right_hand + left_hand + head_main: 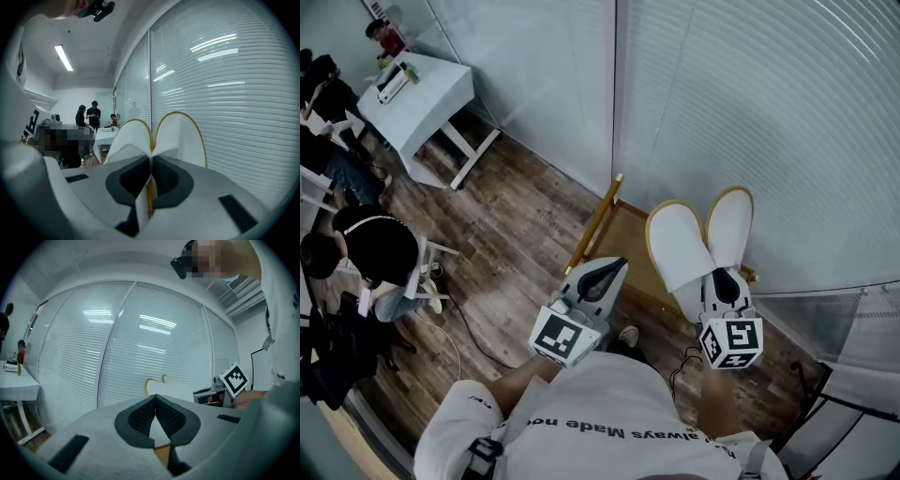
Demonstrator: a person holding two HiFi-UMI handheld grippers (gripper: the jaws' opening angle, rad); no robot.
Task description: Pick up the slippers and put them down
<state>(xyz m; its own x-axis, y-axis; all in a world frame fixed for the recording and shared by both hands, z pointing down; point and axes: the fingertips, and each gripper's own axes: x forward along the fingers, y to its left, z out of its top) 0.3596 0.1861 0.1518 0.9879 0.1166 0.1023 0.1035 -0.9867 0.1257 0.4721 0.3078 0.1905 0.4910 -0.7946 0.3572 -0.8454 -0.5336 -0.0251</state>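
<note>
item: slippers, one pair, white with tan edging.
place: held off the floor by the right gripper, over a low wooden stand, close in front of the glass wall with its lowered blinds.
attitude: heel ends gathered together at the gripper, toe ends fanned apart and pointing toward the blinds; in the right gripper view they rise as a v above the fingers.
right fingers: pressed on the gathered heel edges of both slippers, white and tan material sandwiched between the dark pads.
right gripper: marker cube toward the person, nose angled a little downward.
left gripper: beside the right one and apart from it, clear of the slippers, over the near edge of the stand.
left fingers: tips pressed together at the left gripper, nothing between the pads.
cross-view: the left gripper view shows the slippers ahead against the blinds, with the right gripper's marker cube to their right.
floor: dark wood planks.
surroundings: white bench at the far left with small items on it; seated people along the left edge.
holder: person in a white printed shirt, at the bottom of the head view.
</note>
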